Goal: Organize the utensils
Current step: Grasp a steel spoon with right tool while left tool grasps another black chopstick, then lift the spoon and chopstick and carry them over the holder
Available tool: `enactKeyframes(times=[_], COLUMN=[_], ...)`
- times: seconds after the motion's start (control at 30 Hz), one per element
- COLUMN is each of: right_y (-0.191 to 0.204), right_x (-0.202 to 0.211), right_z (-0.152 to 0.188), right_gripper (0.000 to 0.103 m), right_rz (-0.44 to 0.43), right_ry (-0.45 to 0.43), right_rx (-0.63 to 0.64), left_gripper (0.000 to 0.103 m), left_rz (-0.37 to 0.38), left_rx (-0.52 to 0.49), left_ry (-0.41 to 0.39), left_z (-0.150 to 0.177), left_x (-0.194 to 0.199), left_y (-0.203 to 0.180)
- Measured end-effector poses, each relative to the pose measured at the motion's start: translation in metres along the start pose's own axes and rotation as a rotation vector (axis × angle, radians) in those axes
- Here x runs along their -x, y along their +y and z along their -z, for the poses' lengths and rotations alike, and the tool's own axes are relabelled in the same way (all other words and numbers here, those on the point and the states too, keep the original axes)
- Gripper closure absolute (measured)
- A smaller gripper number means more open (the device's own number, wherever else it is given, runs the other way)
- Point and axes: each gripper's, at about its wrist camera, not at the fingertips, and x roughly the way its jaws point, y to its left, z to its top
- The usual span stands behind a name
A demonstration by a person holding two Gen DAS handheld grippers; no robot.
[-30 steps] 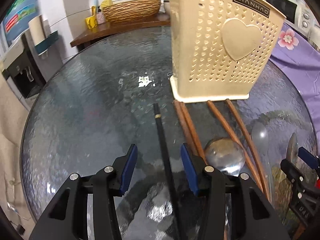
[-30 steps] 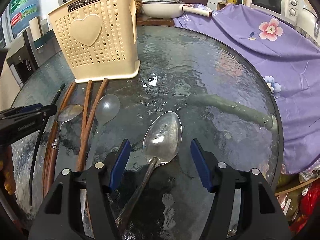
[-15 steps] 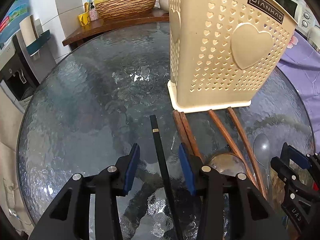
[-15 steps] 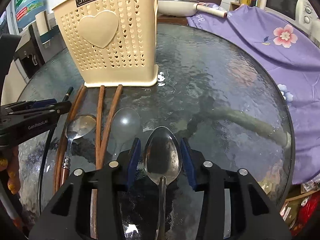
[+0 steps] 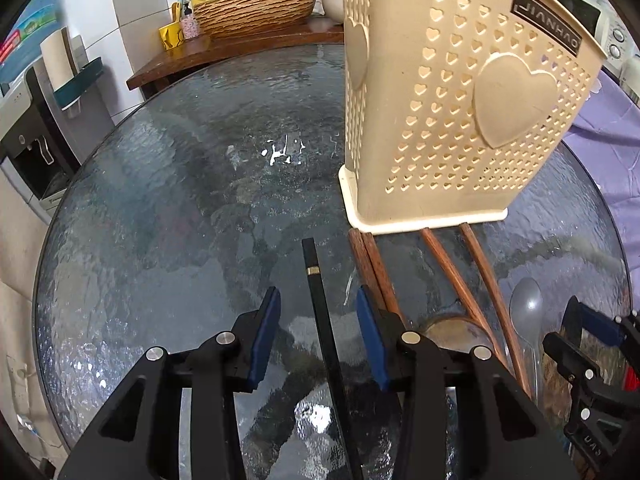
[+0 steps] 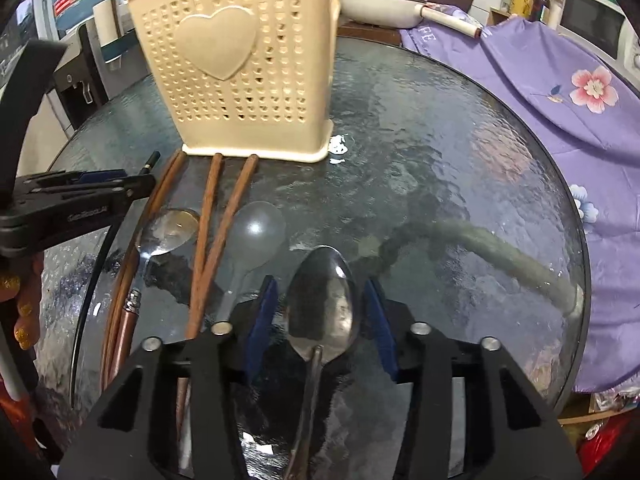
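Textured grey glass forms the round table (image 5: pixel 160 208), rimmed in black. On it stands a cream plastic utensil holder (image 5: pixel 460 120), upright, perforated with small hearts and bearing a large raised heart on its face.

Left gripper (image 5: pixel 318 322): black frame, blue pads, angled down toward the glass. A black chopstick (image 5: pixel 316 292) with a gold band lies between the jaws. The jaws are closing; clear gaps remain on both sides and the pads do not touch the chopstick. Its far tip stops short of the holder's base.

Right gripper (image 6: pixel 322 312): the jaws are closing round the bowl of a large steel spoon (image 6: pixel 322 304). Narrow gaps show on either side of the bowl; no contact is evident. The spoon's handle runs back beneath the gripper body.

Remaining utensils lie on the glass in front of the holder: two pairs of brown wooden chopsticks (image 6: pixel 224 216), their far ends at the holder's base; a translucent grey plastic spoon (image 6: pixel 256 228); and a smaller metal spoon (image 6: pixel 168 232) with a brown handle, beside the leftmost wooden pair.

A purple floral cloth (image 6: pixel 560 92) is draped at the table's right side.
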Motion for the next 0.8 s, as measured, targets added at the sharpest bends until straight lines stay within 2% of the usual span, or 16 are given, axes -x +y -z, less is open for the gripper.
enactKeyframes(times=[0.23,0.37,0.8], right_y=[0.002,0.002,0.004], right_x=[0.001,0.001,0.0], right_z=[0.0,-0.001,-0.006], right_gripper=[0.066,0.066,0.066], right_rz=[-0.005,-0.012,0.003], right_ry=[-0.007,-0.005,-0.021], right_rx=[-0.001,0.011,0.055], left_gripper=[0.08,0.093,0.095], left_rz=[-0.009,-0.02,-0.021], left_rx=[-0.006,-0.006,0.038], left_ry=[0.005,0.007,0.006], left_z=[-0.011,-0.014,-0.013], left_x=[-0.005,-0.007,-0.007], left_y=[-0.001,-0.003,-0.001])
